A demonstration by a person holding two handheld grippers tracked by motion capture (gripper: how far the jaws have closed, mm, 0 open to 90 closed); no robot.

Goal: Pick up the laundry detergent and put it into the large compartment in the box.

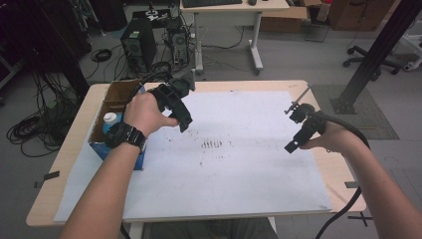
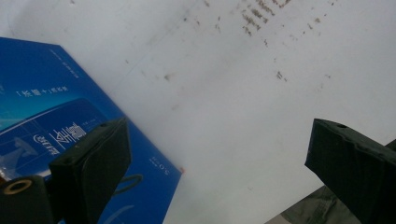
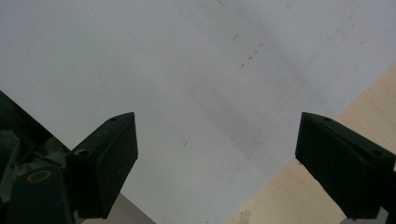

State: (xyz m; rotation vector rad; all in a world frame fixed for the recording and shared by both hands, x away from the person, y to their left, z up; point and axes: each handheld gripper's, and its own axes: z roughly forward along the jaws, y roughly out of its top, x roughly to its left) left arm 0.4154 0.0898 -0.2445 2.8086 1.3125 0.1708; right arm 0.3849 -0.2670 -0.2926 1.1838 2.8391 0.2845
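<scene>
Both forearms come in low over the desk [image 1: 298,85], one tool each. Right tool [image 1: 293,144] hangs above the right part of the white sheet [image 1: 239,169], jaws spread wide, nothing between them; the right gripper view has bare sheet and the desk edge below it. Left tool [image 1: 183,125] is further in, near the sheet's left edge, jaws also wide apart and empty, hovering just beside the box [image 1: 115,97]. In the left gripper view the box's blue printed side [image 2: 46,121] sits under the left jaw, no contact that I can see. Box is open-top cardboard at the desk's left side, a bottle [image 1: 110,120] with a white cap standing inside. My guess: bottle is light, rigid plastic, smooth, so it could slip or tip against the box wall; best to grip just below the cap, coming straight down. Box itself looks thin-walled and would flex if pinched by one flap. Behind the desk: PC tower [image 1: 138,47], cable tangle on the floor.
</scene>
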